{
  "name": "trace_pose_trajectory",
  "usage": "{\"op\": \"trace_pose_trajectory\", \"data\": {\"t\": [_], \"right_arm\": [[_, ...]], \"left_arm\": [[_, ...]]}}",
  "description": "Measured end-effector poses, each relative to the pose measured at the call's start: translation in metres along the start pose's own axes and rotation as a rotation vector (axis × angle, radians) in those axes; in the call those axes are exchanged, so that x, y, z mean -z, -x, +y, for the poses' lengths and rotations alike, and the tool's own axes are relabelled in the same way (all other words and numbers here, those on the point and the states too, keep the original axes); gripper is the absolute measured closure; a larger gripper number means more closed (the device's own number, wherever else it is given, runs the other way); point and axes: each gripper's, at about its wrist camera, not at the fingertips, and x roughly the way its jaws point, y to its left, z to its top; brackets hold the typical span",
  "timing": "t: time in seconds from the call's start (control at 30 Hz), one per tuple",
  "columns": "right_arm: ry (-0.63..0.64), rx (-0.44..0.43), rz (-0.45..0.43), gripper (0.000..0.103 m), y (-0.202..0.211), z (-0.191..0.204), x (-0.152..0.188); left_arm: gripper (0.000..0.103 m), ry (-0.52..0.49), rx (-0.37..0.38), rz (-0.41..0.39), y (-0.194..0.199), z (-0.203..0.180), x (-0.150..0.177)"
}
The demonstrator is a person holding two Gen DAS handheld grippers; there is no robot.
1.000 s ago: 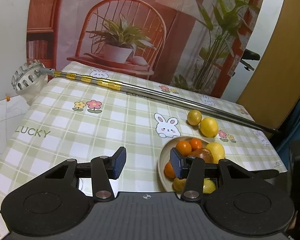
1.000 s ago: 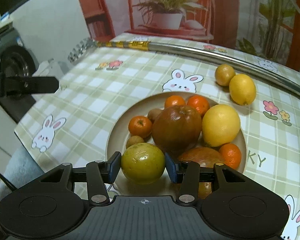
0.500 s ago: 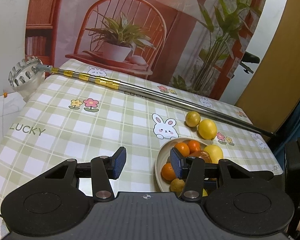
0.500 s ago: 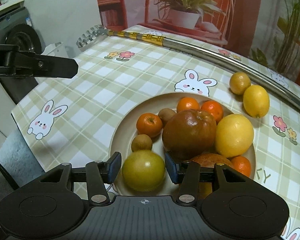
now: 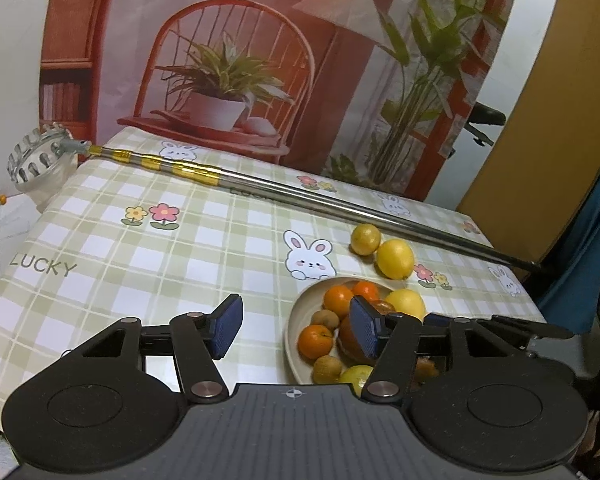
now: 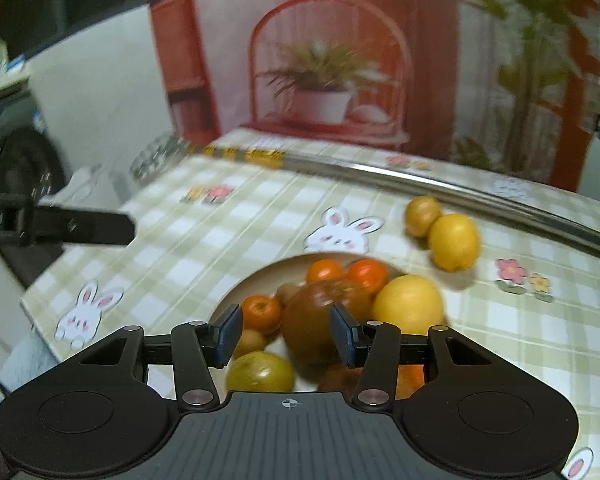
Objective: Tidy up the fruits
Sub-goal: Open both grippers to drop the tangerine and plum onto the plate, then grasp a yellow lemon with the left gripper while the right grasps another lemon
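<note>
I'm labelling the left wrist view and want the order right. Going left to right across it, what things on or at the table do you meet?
Toothed ring end of the pole → flower print → bunny print → small yellow fruit → lemon on the cloth.

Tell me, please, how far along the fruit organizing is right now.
Mostly done: the plate holds tangerines, a lemon and the green fruit. Nothing is in hand: the right gripper is open above the plate, the left gripper's empty jaws are opening. Left: the loose lemon and small yellow fruit on the tablecloth.
</note>
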Motion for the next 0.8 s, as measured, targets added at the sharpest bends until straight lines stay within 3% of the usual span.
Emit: {"op": "trace_pose_trajectory", "data": {"t": [0.4,0.57,0.7,0.8], "right_arm": [[-0.103,0.071,-0.171,0.058,0.040,-0.035,0.015],[-0.133,0.076,-0.205,0.058,0.048,-0.046,0.020],[-0.155,0.072,-0.221,0.058,0.052,-0.053,0.026],[-0.172,0.075,-0.232,0.058,0.051,-0.062,0.027]], "left_arm": [[0.040,-0.054,-0.017,0.013,-0.003,-0.022,0.012],[0.040,-0.051,-0.022,0.013,-0.003,-0.024,0.015],[0.040,-0.106,-0.058,0.025,-0.008,-0.030,0.017],[0.040,-0.128,-0.036,0.039,-0.013,-0.031,0.013]]}}
